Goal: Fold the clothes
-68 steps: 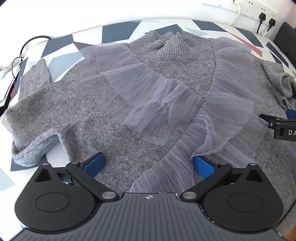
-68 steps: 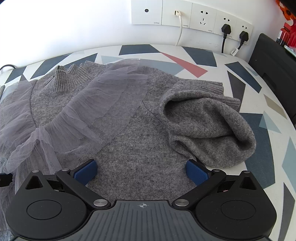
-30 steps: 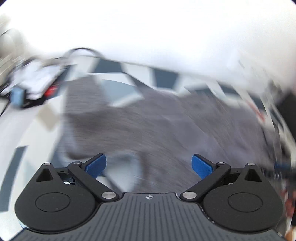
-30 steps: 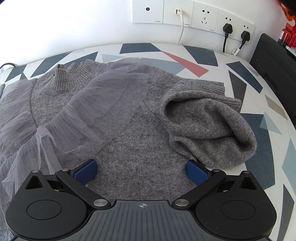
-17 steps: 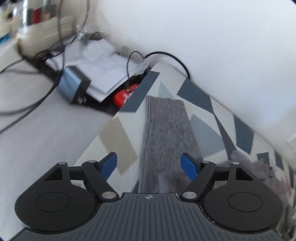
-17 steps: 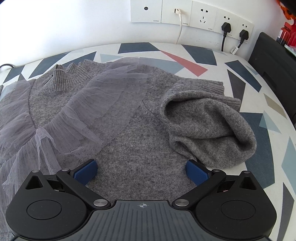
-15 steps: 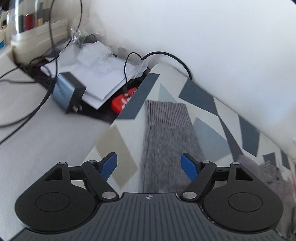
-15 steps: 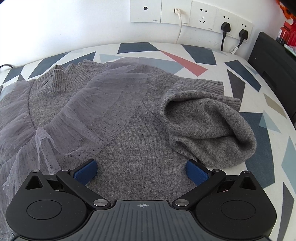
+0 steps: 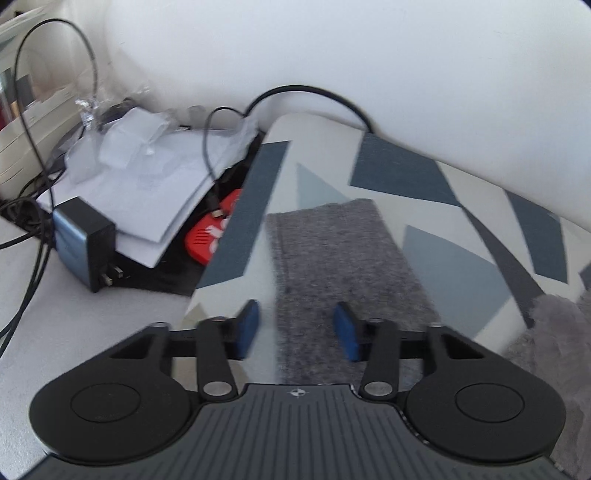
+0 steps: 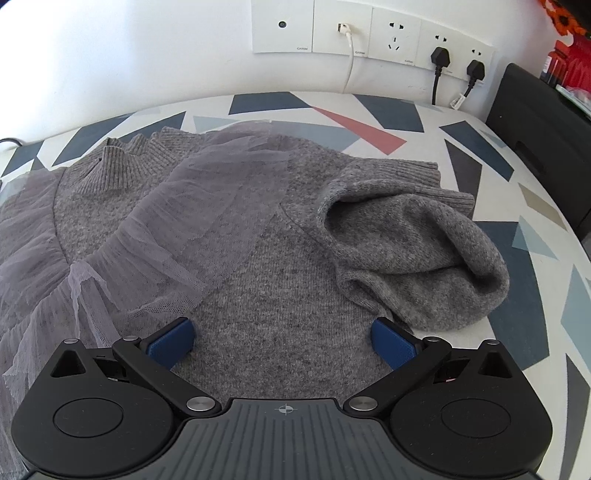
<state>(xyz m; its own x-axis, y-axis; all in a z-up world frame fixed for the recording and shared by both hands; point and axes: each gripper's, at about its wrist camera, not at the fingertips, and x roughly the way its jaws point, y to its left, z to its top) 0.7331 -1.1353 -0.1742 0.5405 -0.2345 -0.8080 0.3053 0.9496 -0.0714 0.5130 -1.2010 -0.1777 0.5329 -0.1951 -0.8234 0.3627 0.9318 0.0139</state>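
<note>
A grey knit sweater (image 10: 280,258) with sheer lilac ruffles (image 10: 159,236) lies flat on the patterned table. Its right sleeve (image 10: 417,251) is folded back in a bunched loop over the body. My right gripper (image 10: 282,341) hovers low over the sweater's body, open, with nothing between its fingers. In the left wrist view the other sleeve (image 9: 340,258) stretches out flat toward the table's left end. My left gripper (image 9: 297,326) is partly open, its blue pads either side of that sleeve's near part, straddling the sleeve's left edge.
The table (image 9: 406,173) carries grey, blue and red triangles. Past its left edge lie papers (image 9: 147,188), a power adapter (image 9: 83,242), a red item (image 9: 218,230) and black cables (image 9: 314,92). Wall sockets (image 10: 373,33) with plugged cords and a dark box (image 10: 543,122) stand behind and right.
My left gripper swung from the sweater's body out to the left sleeve, then its jaws narrowed around the sleeve. The right gripper stayed still and open.
</note>
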